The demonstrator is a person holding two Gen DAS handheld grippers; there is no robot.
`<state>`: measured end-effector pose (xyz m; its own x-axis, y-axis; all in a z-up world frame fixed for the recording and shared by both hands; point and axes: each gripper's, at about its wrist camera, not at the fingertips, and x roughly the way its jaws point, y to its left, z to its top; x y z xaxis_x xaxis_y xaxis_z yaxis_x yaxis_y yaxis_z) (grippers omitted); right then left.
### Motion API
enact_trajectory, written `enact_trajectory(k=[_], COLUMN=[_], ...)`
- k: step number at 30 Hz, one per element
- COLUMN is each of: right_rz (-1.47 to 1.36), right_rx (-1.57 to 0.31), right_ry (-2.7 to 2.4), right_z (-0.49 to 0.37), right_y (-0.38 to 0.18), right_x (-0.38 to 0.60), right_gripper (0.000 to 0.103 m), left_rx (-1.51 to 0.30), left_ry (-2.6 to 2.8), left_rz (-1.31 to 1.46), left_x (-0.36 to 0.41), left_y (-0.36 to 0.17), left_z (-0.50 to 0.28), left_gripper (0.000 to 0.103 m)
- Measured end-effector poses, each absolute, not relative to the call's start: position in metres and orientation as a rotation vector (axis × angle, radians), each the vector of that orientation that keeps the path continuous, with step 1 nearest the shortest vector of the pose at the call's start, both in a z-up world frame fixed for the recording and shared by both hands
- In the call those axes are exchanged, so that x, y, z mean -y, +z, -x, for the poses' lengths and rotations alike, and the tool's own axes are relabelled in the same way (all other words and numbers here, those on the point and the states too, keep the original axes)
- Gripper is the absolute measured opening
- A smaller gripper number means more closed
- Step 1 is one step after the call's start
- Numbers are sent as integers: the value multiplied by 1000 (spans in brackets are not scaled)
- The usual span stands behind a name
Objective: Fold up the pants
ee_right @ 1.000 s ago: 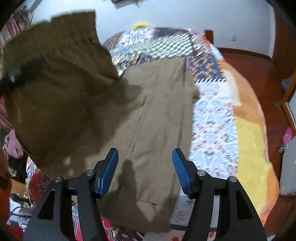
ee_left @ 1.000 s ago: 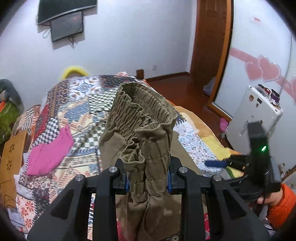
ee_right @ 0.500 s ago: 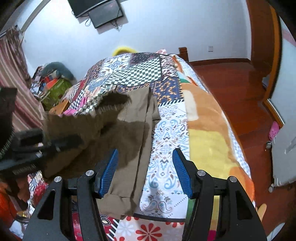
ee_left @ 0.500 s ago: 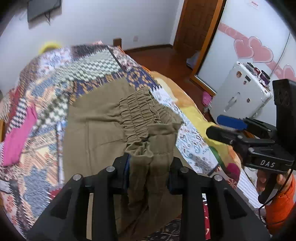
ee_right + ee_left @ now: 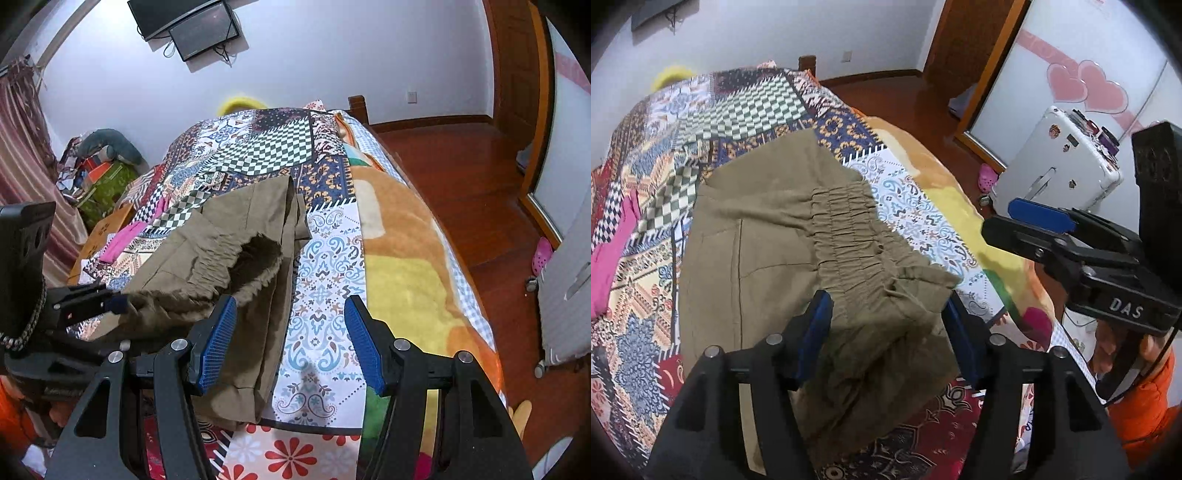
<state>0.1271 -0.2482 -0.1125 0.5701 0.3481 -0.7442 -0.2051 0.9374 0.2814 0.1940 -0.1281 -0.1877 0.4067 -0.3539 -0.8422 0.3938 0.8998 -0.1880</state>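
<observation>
Olive-brown pants [image 5: 783, 236] lie folded over on the patchwork bed, the gathered elastic waistband [image 5: 846, 229] on top near the bed's near edge. My left gripper [image 5: 886, 339] is open, its blue pads spread either side of the waistband end, cloth lying loosely between them. The pants also show in the right wrist view [image 5: 236, 266]. My right gripper [image 5: 291, 343] is open and empty above the bed's near edge, right of the pants. The left gripper shows at the left of the right wrist view [image 5: 110, 302].
The patchwork bedspread [image 5: 746, 110] covers the bed. A pink garment [image 5: 609, 258] lies at its left. A white suitcase [image 5: 1060, 162] stands on the wooden floor [image 5: 461, 177] to the right. A cluttered pile [image 5: 99, 162] sits by the far wall.
My left gripper lowered the waistband onto the pants legs and opened, letting the cloth go. My right gripper stayed open and swung to the right of the pants.
</observation>
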Motion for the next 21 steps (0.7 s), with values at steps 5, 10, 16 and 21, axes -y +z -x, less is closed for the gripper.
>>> enact_trajectory(k=[5, 10, 16, 21], right_rz=[-161, -150, -123, -66], right_rx=[-891, -886, -903, -950], right_ry=[339, 372, 430, 459], right_z=[-127, -132, -135, -132], right_y=[-104, -101, -107, -123], right_x=[244, 228, 200, 176], right_gripper=[57, 57, 57, 57], left_rx=[-977, -912, -981, -1023], left_ry=[-489, -397, -304, -299], left_rz=[-29, -70, -102, -121], left_x=[119, 90, 45, 30], left_y=[-162, -151, -178, -199], left_z=[-184, -188, -193, -181], left_gripper=[62, 67, 67, 67])
